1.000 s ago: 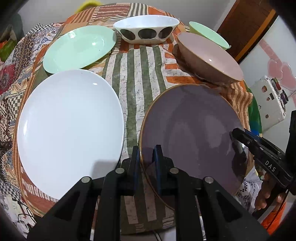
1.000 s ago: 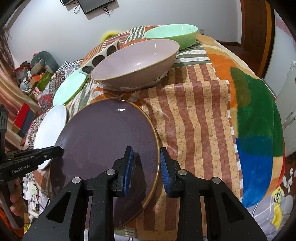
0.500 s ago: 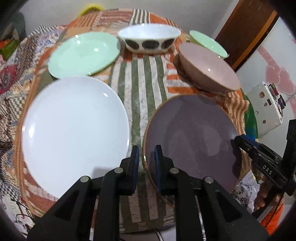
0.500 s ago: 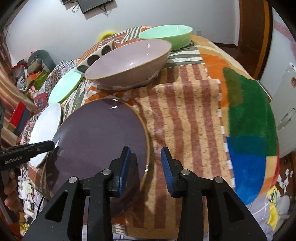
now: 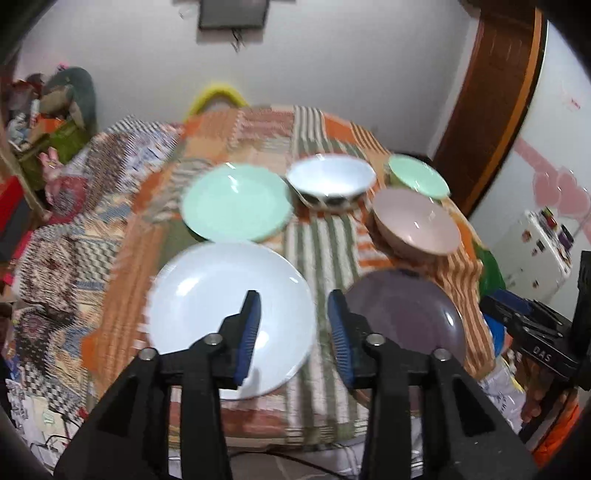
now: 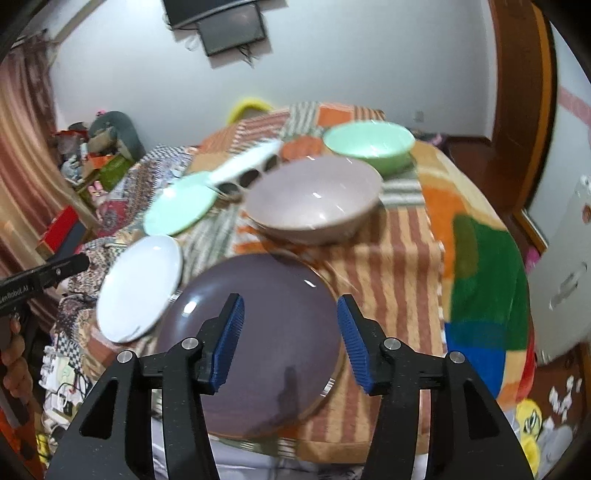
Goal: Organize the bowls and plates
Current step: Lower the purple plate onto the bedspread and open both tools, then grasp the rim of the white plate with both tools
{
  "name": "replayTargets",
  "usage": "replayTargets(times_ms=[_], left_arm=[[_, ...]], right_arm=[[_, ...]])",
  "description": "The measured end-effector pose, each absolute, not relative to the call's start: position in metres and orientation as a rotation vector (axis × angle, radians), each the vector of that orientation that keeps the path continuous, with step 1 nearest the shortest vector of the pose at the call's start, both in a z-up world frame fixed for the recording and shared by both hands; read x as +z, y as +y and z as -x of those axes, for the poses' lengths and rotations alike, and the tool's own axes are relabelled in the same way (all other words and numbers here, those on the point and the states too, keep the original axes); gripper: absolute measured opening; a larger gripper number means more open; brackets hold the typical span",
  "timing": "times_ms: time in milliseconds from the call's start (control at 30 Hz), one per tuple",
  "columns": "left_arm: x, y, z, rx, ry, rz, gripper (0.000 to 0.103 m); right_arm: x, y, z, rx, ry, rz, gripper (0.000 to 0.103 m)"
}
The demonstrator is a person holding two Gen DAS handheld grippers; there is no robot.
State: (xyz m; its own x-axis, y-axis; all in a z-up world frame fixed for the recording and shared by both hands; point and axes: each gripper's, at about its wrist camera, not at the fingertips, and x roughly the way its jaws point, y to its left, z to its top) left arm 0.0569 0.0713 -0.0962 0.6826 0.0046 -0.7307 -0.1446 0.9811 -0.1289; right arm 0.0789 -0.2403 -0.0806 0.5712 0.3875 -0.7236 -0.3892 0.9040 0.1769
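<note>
Right wrist view — right tool (image 6: 290,341) gapes above purple plate (image 6: 258,339); left tool (image 5: 294,334) spread wide too.

- Left wrist view looks from above the near table edge, facing the wall screen (image 5: 232,14) across the white plate (image 5: 207,295).
- Right wrist view sits nearer, over the purple plate (image 6: 266,325).
- Both share every dish.

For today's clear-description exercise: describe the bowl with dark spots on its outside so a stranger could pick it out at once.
Start at the round table under its patchwork cloth. In the far row, the spotted bowl stands between the mint green plate and the mint green bowl. It alone is white inside with dark ovals around its outside; the pink bowl nearer the camera is plain.
</note>
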Motion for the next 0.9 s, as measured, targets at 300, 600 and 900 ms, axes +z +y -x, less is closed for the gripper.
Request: replayTargets(times_ms=[300, 600, 900], left_arm=[[-0.072, 0.118, -0.024, 0.209, 0.729, 0.164, 0.052], [-0.098, 0.162, -0.014, 0.27, 0.769, 0.199, 0.053], [-0.144, 0.195, -0.025, 0.273, 0.861, 0.262, 0.053]], right_arm=[[-0.062, -0.204, -0.072, 0.544, 0.781, 0.032, 0.059], [-0.061, -0.15, -0.073, 0.64, 0.774, 0.078, 0.06], [-0.082, -0.1, -0.087, 0.678, 0.823, 0.142, 0.06]])
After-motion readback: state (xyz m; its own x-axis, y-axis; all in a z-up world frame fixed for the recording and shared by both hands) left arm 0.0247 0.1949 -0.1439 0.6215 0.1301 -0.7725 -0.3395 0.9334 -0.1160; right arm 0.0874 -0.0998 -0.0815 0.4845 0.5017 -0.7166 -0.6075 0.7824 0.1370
